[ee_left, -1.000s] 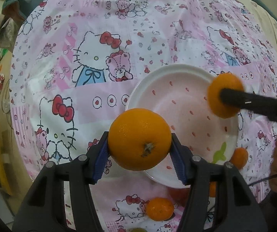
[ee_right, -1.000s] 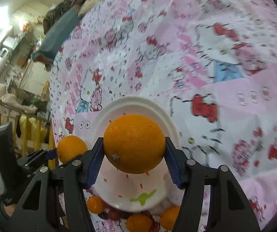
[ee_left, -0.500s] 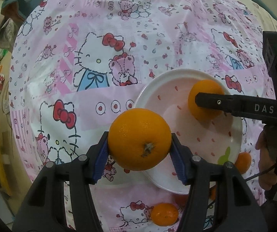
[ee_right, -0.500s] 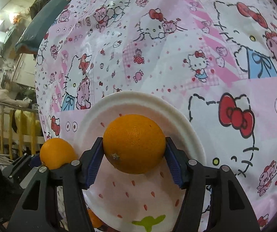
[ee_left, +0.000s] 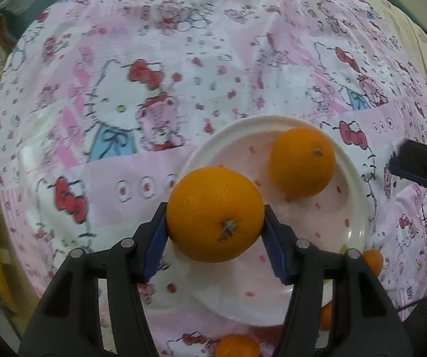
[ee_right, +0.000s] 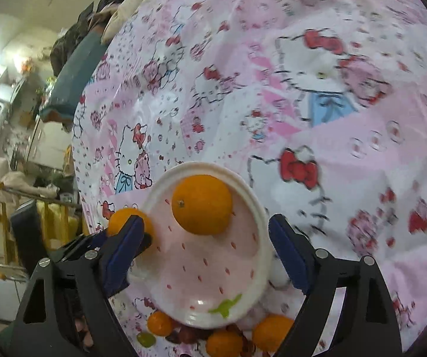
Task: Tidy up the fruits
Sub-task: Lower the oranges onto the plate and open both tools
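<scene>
One orange (ee_right: 202, 204) already lies on the white plate (ee_right: 261, 214), ahead of the right gripper (ee_right: 204, 253) and a little toward its left finger. That gripper's jaws are opening and nothing is between them; its blue pads stand clear of the fruit on both sides. A second orange (ee_left: 215, 214) is clamped between the pads of the left gripper (ee_left: 215, 232), held above the plate's near-left rim (ee_left: 201, 151) in the left wrist view, with the placed orange (ee_left: 302, 162) ahead and to its right. By my reading, one fruit is delivered, one is about to go down, and more are waiting.

Several small fruits remain off the plate, on the patterned tablecloth (ee_left: 183, 44) just behind and below the grippers: small oranges or tangerines (ee_right: 224, 342), something dark red (ee_right: 186, 333) among them, and a green piece (ee_right: 146, 339). Whether all of them belong on the plate I cannot tell.

Room for the next placement looks good: the plate's centre and the half nearer the left gripper are bare, so the held orange can be set down without touching the first one. The rim is raised and should stop a roll. The right gripper's finger (ee_left: 422, 163) shows at the far right of the left wrist view, beyond the plate's edge, so the two tools are apart. Beyond the plate the cloth is open, while the table's left edge and room clutter lie well off.
</scene>
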The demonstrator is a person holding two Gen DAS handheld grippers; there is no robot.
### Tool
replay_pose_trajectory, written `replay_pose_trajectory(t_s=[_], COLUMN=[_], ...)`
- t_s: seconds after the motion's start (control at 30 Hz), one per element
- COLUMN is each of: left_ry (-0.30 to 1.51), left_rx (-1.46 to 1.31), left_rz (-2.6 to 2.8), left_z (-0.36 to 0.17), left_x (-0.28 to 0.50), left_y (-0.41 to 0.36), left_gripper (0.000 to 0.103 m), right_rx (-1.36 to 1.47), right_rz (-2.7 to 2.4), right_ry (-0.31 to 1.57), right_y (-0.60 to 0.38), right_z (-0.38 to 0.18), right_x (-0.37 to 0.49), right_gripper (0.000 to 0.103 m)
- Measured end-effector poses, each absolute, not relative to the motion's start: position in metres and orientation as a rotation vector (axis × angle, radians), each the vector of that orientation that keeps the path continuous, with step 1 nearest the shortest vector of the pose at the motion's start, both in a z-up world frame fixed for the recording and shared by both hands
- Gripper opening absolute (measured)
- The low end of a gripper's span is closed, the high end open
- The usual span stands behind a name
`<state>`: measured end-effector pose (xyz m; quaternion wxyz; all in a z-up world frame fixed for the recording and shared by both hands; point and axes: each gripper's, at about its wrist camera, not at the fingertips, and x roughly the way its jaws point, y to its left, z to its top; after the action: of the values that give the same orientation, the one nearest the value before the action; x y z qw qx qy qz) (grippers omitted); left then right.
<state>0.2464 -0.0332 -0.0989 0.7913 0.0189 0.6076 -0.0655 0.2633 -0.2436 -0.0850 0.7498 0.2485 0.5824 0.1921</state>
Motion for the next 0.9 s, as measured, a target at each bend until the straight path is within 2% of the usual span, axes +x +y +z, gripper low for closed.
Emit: replay_pose_trajectory(t_s=[0.4,0.67,0.73,0.77,0.8,0.9], left_ry=[1.323,1.306,1.295,1.282,1.27,1.259], left_rx=[0.074,0.114,0.137,0.135,0.128,0.119], left_rz=[-0.169,-0.166,-0.15,-0.154,-0.162,-0.17], left_z=[-0.123,-0.123,-0.121,-0.119,-0.117,-0.111], left_x=[0.263,0.259,0.256,0.255,0.252,0.248], left_y=[-0.054,-0.062,-0.064,-0.062,-0.062,-0.063], left_gripper=[0.056,0.06,0.074,0.087,0.093,0.093], right_rx=[0.702,0.692,0.691,0.685,0.68,0.658], right_rz=[0.313,0.33,0.34,0.345,0.348,0.356], right_ry=[1.212,1.177,1.173,1.172,1.171,1.164], right_y=[-0.304,-0.307,-0.305,-0.303,-0.301,-0.297], right_z=[-0.079,-0.069,-0.068,-0.067,-0.066,-0.064], right_x=[0.218,0.217,0.218,0.218,0.217,0.217], right_gripper=[0.089,0.089,0.089,0.089,0.089,0.089])
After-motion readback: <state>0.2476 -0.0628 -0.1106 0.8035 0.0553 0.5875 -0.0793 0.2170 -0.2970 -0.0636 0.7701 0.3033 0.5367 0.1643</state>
